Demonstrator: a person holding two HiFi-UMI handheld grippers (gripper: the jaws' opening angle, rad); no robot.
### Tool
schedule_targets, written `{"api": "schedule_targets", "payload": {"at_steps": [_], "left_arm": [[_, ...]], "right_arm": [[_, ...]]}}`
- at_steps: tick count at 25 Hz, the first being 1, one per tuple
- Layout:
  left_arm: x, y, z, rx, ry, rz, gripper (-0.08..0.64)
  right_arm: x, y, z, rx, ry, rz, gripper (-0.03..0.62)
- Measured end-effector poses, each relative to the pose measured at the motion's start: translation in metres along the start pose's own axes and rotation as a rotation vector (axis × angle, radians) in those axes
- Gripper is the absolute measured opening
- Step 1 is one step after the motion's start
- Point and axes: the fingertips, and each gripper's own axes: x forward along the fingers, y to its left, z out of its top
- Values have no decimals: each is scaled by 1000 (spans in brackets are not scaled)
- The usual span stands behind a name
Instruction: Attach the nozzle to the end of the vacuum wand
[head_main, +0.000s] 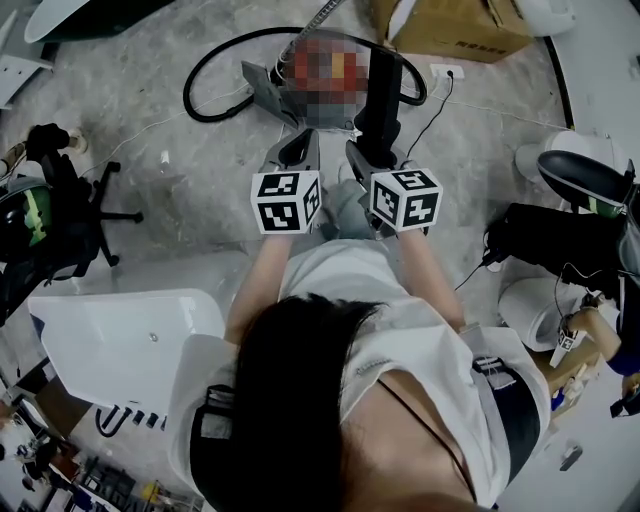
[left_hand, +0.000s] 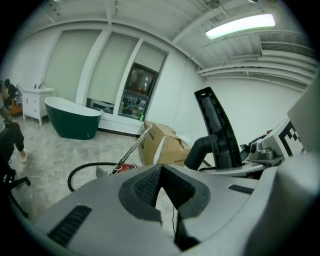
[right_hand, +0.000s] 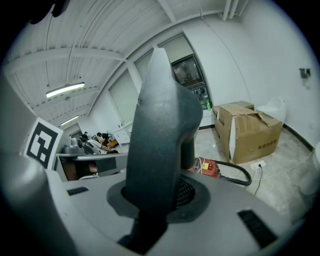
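My right gripper (right_hand: 162, 197) is clamped on the dark nozzle (right_hand: 160, 125), its jaws pressed against the lower end so the piece stands upright and fills the middle of the right gripper view. My left gripper (left_hand: 160, 167) is closed with nothing between its jaws. From the left gripper view the nozzle (left_hand: 216, 131) rises just to the right, close beside that gripper but not touching it. In the head view the two grippers sit side by side above the concrete floor (head_main: 150, 120), with the nozzle (head_main: 380, 95) pointing away from the person holding them. The metal wand (left_hand: 134, 145) is well apart from the nozzle, farther ahead, slanting up from the red vacuum (right_hand: 207, 168) toward the cardboard box (left_hand: 165, 145). The black hose (head_main: 205, 85) loops across the floor to the left of the vacuum. Nozzle and wand are not joined. A dark green bathtub (left_hand: 72, 120) stands by the far wall.
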Motion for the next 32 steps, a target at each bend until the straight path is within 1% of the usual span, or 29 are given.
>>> {"api": "schedule_targets", "payload": {"at_steps": [5, 11, 18, 20, 23, 27, 30, 32], "left_arm": [[13, -4, 6, 0, -2, 11, 3], [31, -6, 16, -3, 4, 28, 3], [54, -5, 29, -13, -2, 60, 3], [62, -7, 32, -15, 0, 49, 3], [74, -12, 38, -19, 3, 15, 3], [90, -12, 44, -25, 12, 28, 3], [103, -19, 51, -39, 25, -2, 3], [112, -22, 56, -44, 24, -3, 3]], "right_arm": [[2, -15, 8, 43, 13, 34, 87], [9, -31, 23, 62, 22, 67, 87], [21, -50, 37, 45, 47, 99, 87], [24, -57, 42, 44, 47, 108, 87], [30, -69, 50, 56, 41, 129, 87], [36, -86, 62, 61, 39, 138, 87], [40, -98, 74, 74, 21, 143, 87], [42, -108, 81, 84, 17, 146, 87]]}}
